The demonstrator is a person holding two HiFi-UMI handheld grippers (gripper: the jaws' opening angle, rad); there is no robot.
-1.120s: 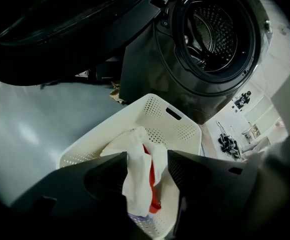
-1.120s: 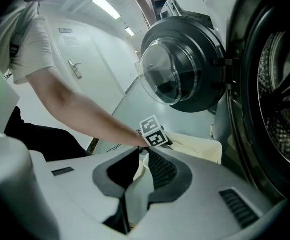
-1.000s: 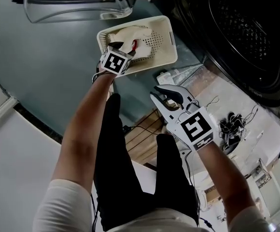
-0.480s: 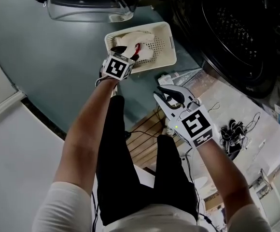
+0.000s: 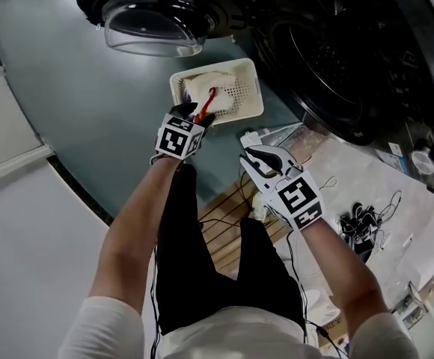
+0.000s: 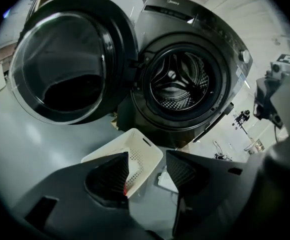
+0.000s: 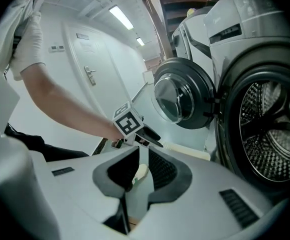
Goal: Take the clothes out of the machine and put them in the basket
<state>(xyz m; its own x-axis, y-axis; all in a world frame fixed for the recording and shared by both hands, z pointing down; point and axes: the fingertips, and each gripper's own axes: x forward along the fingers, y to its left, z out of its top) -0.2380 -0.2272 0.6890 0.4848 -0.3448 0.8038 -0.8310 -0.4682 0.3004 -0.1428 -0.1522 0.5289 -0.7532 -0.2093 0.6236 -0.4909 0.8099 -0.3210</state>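
One white basket [image 5: 236, 112] stands on the grey floor [image 5: 90, 103] before one front-loading washing machine [image 5: 337, 58], and the clothes [image 5: 209, 81] lie in it as one pale heap; how many garments make it up is hard to say from above. The machine's one round door [image 5: 153, 21] is swung wide open and its drum [image 6: 177, 81] looks bare. There are two grippers, each bearing one marker cube, printed with black and white squares. The left gripper [image 6: 147, 159] hangs over the near end of the basket, its jaws apart and closing with nothing between them, the basket showing beyond the gap. The right gripper [image 7: 144, 151] is held beside it, off the basket towards the machine, its jaws parted by only a narrow slit and gripping nothing. The only writing is small lettering [image 6: 172, 3] on the machine's top panel, which seems to read Midea. One tangle of black cables [image 5: 359, 226] lies on the pale sheet to the right
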